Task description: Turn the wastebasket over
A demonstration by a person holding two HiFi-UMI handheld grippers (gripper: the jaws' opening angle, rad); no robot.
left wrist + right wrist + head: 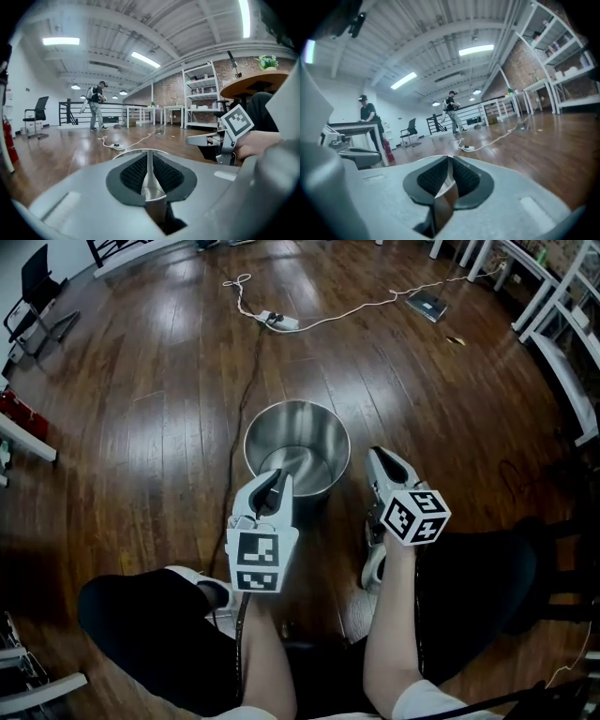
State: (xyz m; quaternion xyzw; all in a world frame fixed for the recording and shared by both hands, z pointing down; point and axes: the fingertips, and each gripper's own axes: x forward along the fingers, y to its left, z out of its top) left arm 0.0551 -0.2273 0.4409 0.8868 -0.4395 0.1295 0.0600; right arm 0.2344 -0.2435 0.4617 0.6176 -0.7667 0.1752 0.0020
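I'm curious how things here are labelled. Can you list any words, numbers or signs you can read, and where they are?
No readable text anywhere.
Left cube and right cube: black-and-white square patterns, not letters.
Wastebasket: bare metal, no label visible.
Shelves: items too small to read.

Wastebasket (pixel 298 427): plain silver metal. Floor (pixel 169 381) beneath it: dark brown planks. Power strip (pixel 280 322) beyond it: white. Left tongs (pixel 276 481) and right tongs (pixel 376 455) beside it: pale grey, with black-and-white square-marker cubes.
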